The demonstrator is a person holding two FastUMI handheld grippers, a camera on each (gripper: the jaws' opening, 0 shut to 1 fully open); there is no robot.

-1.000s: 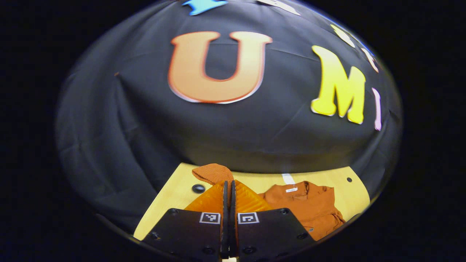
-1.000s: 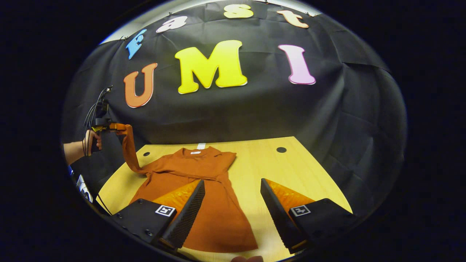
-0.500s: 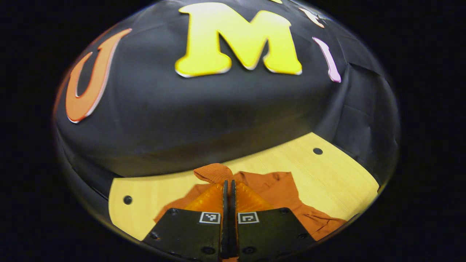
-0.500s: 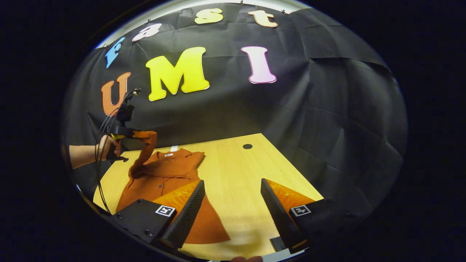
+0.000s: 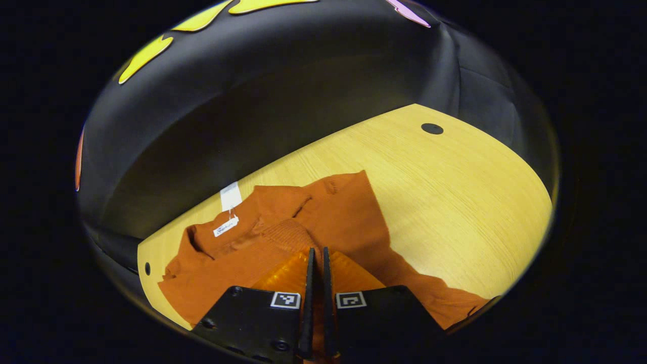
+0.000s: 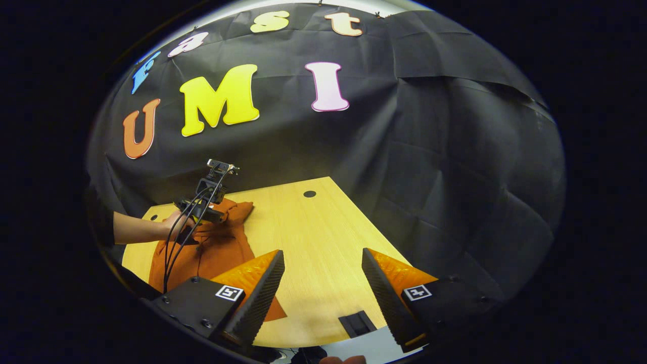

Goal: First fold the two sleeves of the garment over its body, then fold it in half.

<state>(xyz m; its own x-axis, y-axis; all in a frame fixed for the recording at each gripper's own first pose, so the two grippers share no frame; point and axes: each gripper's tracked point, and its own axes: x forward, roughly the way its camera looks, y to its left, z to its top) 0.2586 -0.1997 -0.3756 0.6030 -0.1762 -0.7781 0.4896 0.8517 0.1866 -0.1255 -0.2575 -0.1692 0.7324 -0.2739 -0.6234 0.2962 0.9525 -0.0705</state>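
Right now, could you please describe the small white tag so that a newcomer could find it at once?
Start at the wooden table and find the rust-orange garment lying on it. At its neckline, near the table's back edge, sits the white tag. It is smaller than the plain white strip on the table behind it.

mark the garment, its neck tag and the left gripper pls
garment (image 5: pixel 349 212): left gripper view, on the flat body cloth right of the collar.
neck tag (image 5: pixel 225 227): left gripper view, middle of the white tag at the collar.
left gripper (image 5: pixel 317 255): left gripper view, between its closed fingertips, pinching the sleeve.
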